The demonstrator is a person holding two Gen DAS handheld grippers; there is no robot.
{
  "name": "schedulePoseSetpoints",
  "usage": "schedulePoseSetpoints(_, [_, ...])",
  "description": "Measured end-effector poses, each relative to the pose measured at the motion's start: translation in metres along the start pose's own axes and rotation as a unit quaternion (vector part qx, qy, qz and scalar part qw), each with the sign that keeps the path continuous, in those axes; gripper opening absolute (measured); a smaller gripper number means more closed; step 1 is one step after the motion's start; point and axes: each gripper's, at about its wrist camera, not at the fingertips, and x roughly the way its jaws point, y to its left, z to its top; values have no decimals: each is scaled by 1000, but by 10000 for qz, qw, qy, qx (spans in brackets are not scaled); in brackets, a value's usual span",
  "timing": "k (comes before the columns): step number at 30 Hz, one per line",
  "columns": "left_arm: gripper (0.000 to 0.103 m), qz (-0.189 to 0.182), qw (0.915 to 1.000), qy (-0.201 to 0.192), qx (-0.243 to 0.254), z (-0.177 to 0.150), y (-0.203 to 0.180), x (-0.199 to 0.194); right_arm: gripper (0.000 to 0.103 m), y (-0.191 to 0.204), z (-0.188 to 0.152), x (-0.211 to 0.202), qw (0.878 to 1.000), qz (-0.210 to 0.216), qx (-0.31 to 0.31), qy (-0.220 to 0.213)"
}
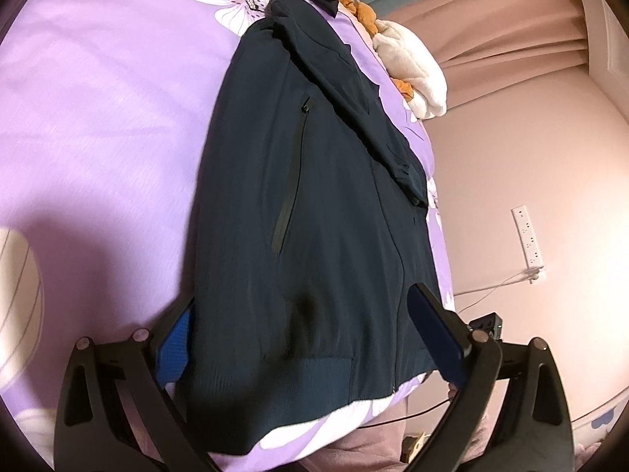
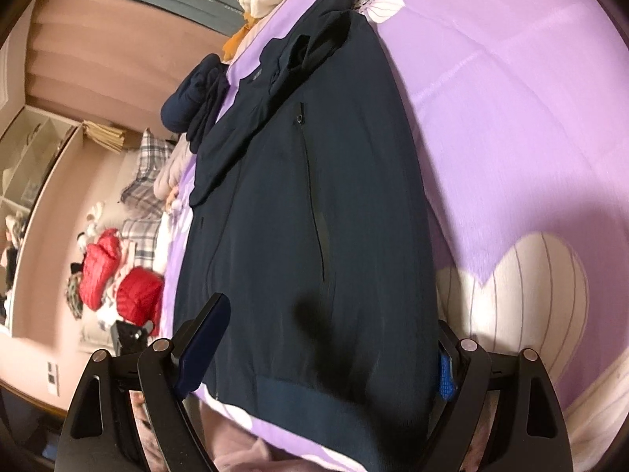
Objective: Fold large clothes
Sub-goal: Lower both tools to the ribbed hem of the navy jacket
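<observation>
Across the purple floral bedspread [image 1: 98, 126] lies a dark navy jacket [image 1: 314, 196], spread flat and front up, its ribbed hem [image 1: 298, 377] at the near edge of the bed and its collar at the far end. One sleeve looks already laid over the chest. Both grippers hover above the hem: the left gripper [image 1: 314, 326] and the right gripper [image 2: 326, 346] each stand wide apart, with cloth below them but nothing pinched. I judge this the approach before a grasp. Next, each should come down on a hem corner, close, then carry the hem toward the collar. A white plush toy [image 1: 412, 67] sits far off.
</observation>
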Motion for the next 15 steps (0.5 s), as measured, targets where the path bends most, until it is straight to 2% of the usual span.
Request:
schedulePoseSetpoints(9, [98, 64, 10000, 39, -6, -3, -7, 7, 88, 5, -1, 8, 9999, -1, 74, -73])
schedulePoseSetpoints(15, [101, 388, 9991, 75, 134, -1, -16, 19, 89, 11, 2, 15, 9997, -139, -74, -189])
